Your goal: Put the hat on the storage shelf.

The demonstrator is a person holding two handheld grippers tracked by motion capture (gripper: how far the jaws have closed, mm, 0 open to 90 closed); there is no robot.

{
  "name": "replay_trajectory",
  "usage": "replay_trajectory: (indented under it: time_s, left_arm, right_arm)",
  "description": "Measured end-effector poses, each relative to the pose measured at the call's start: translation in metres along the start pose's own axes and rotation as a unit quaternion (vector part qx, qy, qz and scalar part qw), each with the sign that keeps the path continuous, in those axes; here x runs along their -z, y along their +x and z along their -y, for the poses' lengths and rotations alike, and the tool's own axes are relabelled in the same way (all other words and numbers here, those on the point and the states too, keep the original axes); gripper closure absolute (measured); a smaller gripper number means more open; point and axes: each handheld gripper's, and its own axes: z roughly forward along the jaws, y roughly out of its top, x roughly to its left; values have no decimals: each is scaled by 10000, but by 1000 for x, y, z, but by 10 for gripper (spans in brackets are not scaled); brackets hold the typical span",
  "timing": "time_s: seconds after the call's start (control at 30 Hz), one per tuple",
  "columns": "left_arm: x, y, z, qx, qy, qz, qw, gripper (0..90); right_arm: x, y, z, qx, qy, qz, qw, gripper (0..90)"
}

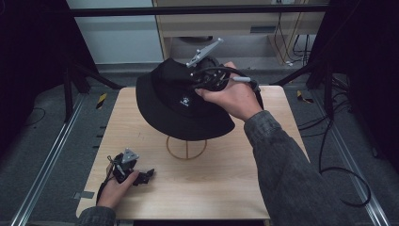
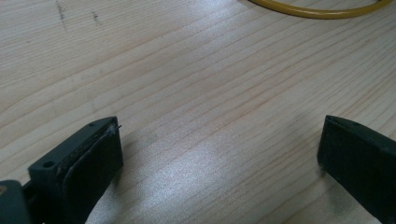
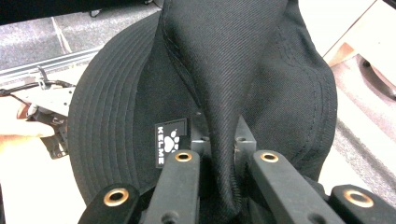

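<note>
Nearest the person, the left hand [image 1: 115, 188] is resting on the front left part of the wooden worktop [image 1: 226, 188], holding the left gripper [image 1: 143, 176] low against the surface. In the left gripper view its two black fingers [image 2: 88, 163] are standing wide apart with bare wood grain between them, closing on nothing, and a curve of yellow ring is showing at the top edge.

That ring belongs to the hat stand base [image 1: 186, 148], a thin hoop with a cross inside, lying on the worktop just beyond the left gripper and toward the middle.

Farther off, the right hand [image 1: 235, 96] is reaching over the middle of the worktop from a grey sleeve [image 1: 282, 160] and gripping the right gripper [image 1: 207, 77], whose grey three-cornered plate is tilting upward. A black bucket hat [image 1: 181, 101] is hanging above the stand base, its brim drooping over the hoop. In the right gripper view the fingers are pinched together on a raised fold of the hat's crown [image 3: 224, 93], beside a small white logo patch [image 3: 170, 142].

Beyond the worktop, cables are trailing across a grey floor [image 1: 47, 122].
</note>
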Motion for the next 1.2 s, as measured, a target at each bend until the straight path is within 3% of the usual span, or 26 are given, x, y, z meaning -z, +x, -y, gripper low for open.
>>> replay_trajectory:
  time_s: [0.53, 1.2]
  left_arm:
    - [0, -1, 0, 2, 1, 30, 10000, 0]
    - [0, -1, 0, -7, 8, 21, 10000, 0]
  right_arm:
    - [-17, 7, -2, 122, 160, -99, 9997, 837]
    - [-33, 7, 8, 35, 326, -145, 9994, 806]
